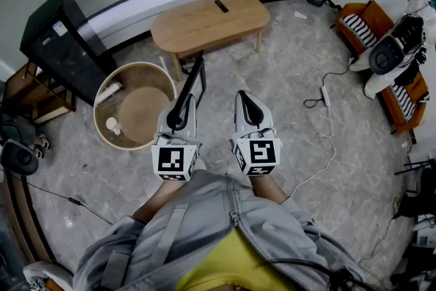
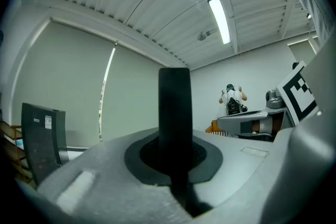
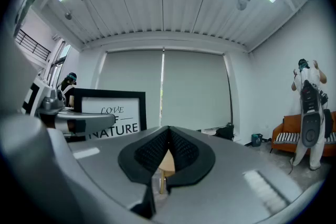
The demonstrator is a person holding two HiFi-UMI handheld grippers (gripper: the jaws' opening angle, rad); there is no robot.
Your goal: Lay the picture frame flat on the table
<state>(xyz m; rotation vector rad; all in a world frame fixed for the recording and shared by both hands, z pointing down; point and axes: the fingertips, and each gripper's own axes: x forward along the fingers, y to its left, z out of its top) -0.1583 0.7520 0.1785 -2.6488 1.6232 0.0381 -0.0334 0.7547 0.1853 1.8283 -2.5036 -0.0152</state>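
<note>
Your left gripper (image 1: 180, 112): fingers (image 2: 210, 157) closed on the edge of the frame (image 3: 110, 112), which is held upright in the air, over the floor and short of the tabletop (image 1: 204, 20). Your right gripper (image 3: 168, 144): fingers closed together, empty, beside the left, facing the frame's printed side.

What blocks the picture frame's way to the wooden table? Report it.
Nothing visible does. The picture frame, clamped in the left gripper, has only bare floor before the wooden table; its top holds just a small black object near the far edge.
</note>
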